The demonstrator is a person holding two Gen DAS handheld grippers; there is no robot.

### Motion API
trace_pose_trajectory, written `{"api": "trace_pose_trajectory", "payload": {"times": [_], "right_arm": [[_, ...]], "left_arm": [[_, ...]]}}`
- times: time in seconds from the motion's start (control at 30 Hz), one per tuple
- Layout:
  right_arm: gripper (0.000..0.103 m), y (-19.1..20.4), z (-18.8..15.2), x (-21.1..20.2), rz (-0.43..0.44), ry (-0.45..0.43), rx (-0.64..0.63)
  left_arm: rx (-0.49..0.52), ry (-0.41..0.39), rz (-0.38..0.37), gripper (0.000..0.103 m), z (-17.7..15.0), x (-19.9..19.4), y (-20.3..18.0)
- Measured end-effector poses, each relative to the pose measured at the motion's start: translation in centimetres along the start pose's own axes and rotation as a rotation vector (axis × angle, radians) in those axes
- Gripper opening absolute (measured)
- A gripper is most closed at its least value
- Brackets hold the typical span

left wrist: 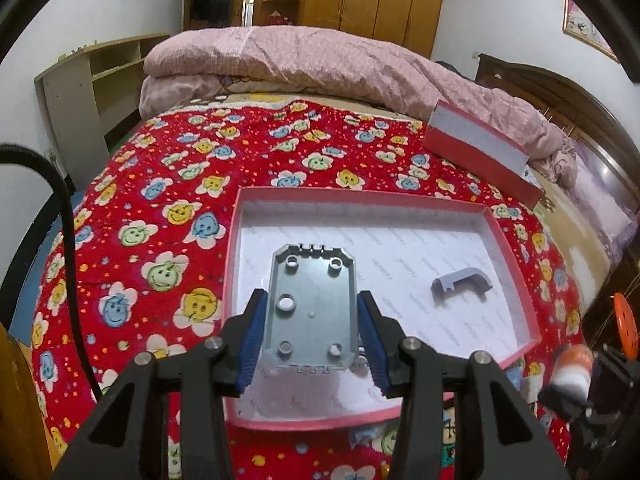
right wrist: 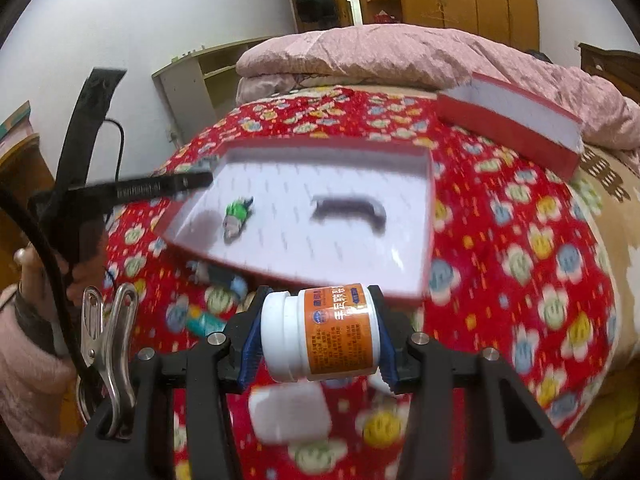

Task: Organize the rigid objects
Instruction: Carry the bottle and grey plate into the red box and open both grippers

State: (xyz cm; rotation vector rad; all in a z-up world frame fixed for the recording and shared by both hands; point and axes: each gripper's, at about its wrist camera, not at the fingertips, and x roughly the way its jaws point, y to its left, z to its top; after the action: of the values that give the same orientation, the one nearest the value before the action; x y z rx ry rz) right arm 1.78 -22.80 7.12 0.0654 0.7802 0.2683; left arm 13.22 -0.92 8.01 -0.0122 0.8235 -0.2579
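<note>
Left wrist view: the left gripper [left wrist: 312,316] holds a grey plastic plate [left wrist: 311,312] between its blue pads [left wrist: 253,340], one pad on each long edge. The plate is rectangular with clipped corners, round bosses and notched short ends. It is held above the near-left part of an open red box [left wrist: 516,264] with a white lining. A small grey bracket [left wrist: 462,285] lies on the box floor, to the right of the plate and apart from it. The box rests on a red flower-print blanket [left wrist: 160,208]. A red lid [left wrist: 478,152] lies further back on the right, just beside a folded pink quilt [left wrist: 320,60].

Right wrist view: the right gripper [right wrist: 320,334] clamps a white jar [right wrist: 320,334] with an orange label — the jar lies sideways, cap [right wrist: 276,336] towards the left pad. It is held in front of the box's near edge, over the blanket. Inside the box, blurred, lie the bracket and a small green-and-grey object [right wrist: 237,218]. A white block [right wrist: 290,412] lies on the blanket below the jar. At left, a hand [right wrist: 48,264] in a pink sleeve grips the other gripper's handle.
</note>
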Motion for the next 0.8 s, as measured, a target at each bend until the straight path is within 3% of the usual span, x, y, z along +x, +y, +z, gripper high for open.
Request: {"api": "trace_pose_trajectory", "payload": {"times": [0.23, 0.5, 0.8], "right_arm": [[0.047, -0.6, 3.4, 4.4, 0.003, 0.023, 0.032], [0.047, -1.5, 4.3, 8.2, -0.022, 0.072, 0.068], [0.047, -1.7, 5.4, 10.8, -0.108, 0.059, 0.054]], "left_arm": [[-0.006, 0.017, -0.003, 0.047, 0.3, 1.9, -0.1], [-0.004, 0.043, 0.005, 0.047, 0.6, 4.3, -0.2], [-0.019, 0.042, 0.027, 0.047, 1.5, 6.0, -0.5]]}}
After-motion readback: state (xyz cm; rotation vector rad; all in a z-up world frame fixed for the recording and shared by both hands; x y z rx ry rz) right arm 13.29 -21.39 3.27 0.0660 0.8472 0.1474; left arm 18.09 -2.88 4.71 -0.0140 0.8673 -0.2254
